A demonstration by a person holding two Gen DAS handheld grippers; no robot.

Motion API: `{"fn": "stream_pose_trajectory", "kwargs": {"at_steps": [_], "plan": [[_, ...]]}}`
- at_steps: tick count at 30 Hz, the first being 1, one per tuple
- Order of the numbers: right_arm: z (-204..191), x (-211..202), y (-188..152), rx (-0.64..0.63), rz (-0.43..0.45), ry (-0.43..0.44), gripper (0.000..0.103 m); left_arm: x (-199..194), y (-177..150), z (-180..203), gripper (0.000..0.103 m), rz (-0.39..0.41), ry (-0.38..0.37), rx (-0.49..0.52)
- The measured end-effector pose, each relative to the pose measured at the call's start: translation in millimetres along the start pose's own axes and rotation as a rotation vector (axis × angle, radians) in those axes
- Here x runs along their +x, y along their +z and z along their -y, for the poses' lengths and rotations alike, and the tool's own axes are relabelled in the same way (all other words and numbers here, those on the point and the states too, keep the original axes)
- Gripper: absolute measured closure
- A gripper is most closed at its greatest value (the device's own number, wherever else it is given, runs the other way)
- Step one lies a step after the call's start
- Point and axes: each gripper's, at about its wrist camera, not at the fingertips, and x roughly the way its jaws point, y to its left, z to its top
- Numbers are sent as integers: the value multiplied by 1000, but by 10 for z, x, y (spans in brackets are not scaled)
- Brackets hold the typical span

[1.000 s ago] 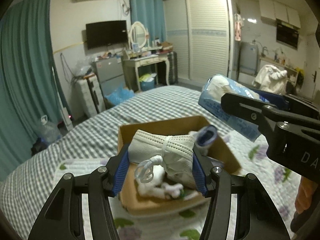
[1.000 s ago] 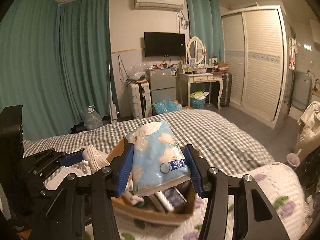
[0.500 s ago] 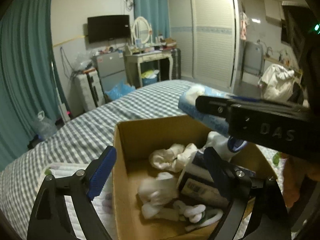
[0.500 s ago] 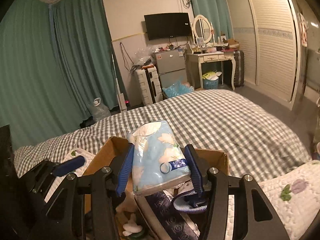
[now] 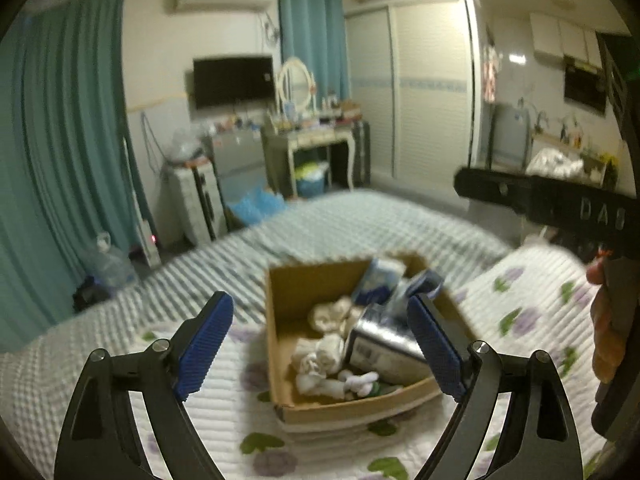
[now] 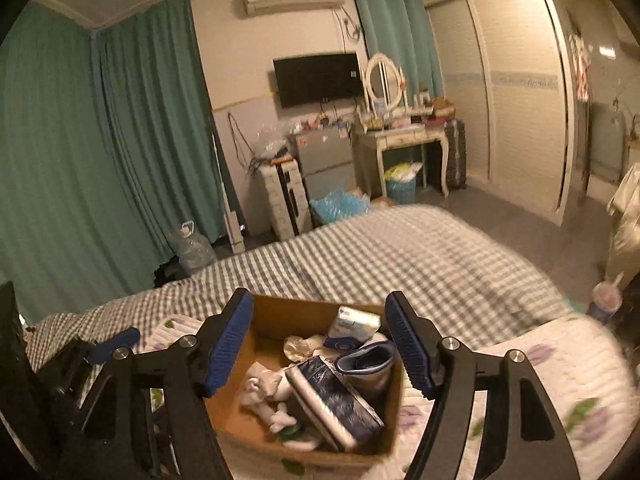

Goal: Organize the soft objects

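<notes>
An open cardboard box (image 5: 280, 292) sits on the bed and also shows in the right wrist view (image 6: 276, 312). It holds white cloth bundles (image 5: 320, 354), a light blue tissue pack (image 6: 354, 324), a dark blue pack (image 6: 332, 396) and a blue slipper (image 6: 366, 356). My left gripper (image 5: 322, 342) is open and empty above the box's near side. My right gripper (image 6: 320, 340) is open and empty above the box. The right gripper's body (image 5: 560, 204) shows at the right of the left wrist view.
The box rests on a white quilt with purple flowers (image 5: 532, 304) over a grey checked cover (image 6: 400, 248). Beyond the bed stand teal curtains (image 6: 152, 128), a dressing table (image 6: 400, 136), a wardrobe (image 6: 520, 88) and a water jug (image 6: 192, 248).
My left gripper opened and dropped the white cloth bundle into the box. My right gripper opened and dropped the light blue tissue pack into the box. Both grippers drew back and up.
</notes>
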Motion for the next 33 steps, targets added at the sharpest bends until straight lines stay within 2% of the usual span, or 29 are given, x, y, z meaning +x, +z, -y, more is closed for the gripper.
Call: {"fn": "stream_pose_trajectory", "kwargs": {"at_steps": [5,7,9,11,14,18,23,26,30,33], "plan": [[-273,-957,240,-64,97,-16,27,-813,350,14,13,116,22,5],[-396,-1337,278,-93,139,-14,21,-1126,429,29,13,159,51,10],[-510,-1662,280,-111,184,-3,11,-1458,472,42,13,205,62,2],[-602,-1973,230,-120,234,10,7,-1797,469,37,13,255,50,-1],[-672,-2341,118,-93,291,23,0,-2115,400,23,13,314,84,8],[-720,-2623,-72,-80,340,24,0,-2361,228,-40,13,326,80,12],[-672,-2759,-489,-71,394,-11,0,-2423,-90,-144,13,374,109,-14],[-591,-2666,-757,-44,416,3,0,-2299,-282,-171,13,371,80,-43],[-476,-2281,-1138,-20,362,-21,0,-2041,-546,-135,13,348,115,-35],[-411,-1942,-1353,-15,285,-46,0,-1743,-756,-103,13,292,110,-35]]}}
